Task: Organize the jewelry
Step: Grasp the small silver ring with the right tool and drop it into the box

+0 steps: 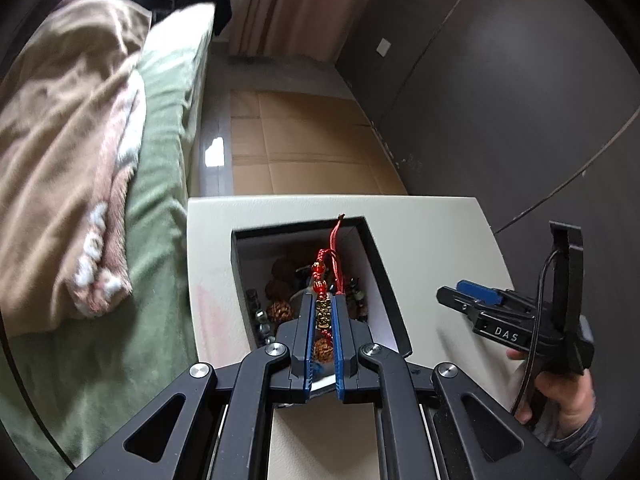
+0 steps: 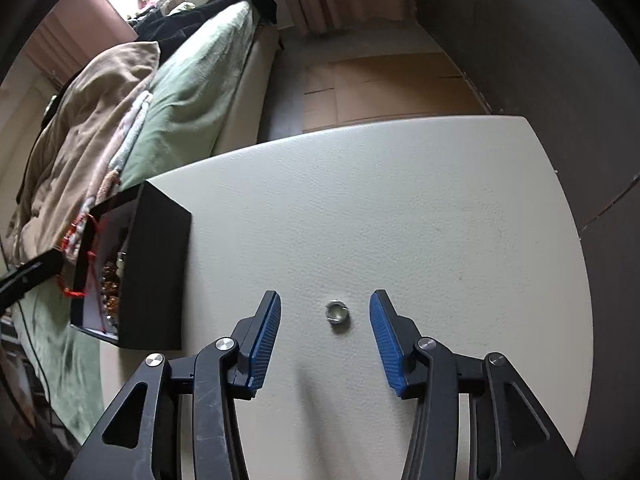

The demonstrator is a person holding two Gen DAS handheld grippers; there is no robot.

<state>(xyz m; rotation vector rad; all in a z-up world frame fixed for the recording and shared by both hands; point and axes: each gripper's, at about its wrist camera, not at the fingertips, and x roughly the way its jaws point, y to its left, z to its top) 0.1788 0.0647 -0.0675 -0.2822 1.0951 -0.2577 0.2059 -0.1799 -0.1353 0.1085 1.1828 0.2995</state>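
Note:
My left gripper is shut on a red cord bracelet with gold and red beads and holds it over the open black box, which has several beaded pieces inside. The box also shows at the left of the right wrist view, with the red cord hanging at its opening. My right gripper is open just above the white table, with a small silver ring lying between its blue fingers. The right gripper shows at the right of the left wrist view.
A bed with a green sheet and a tan blanket lies left of the table. Brown floor mats lie beyond the table's far edge. A dark wall stands to the right.

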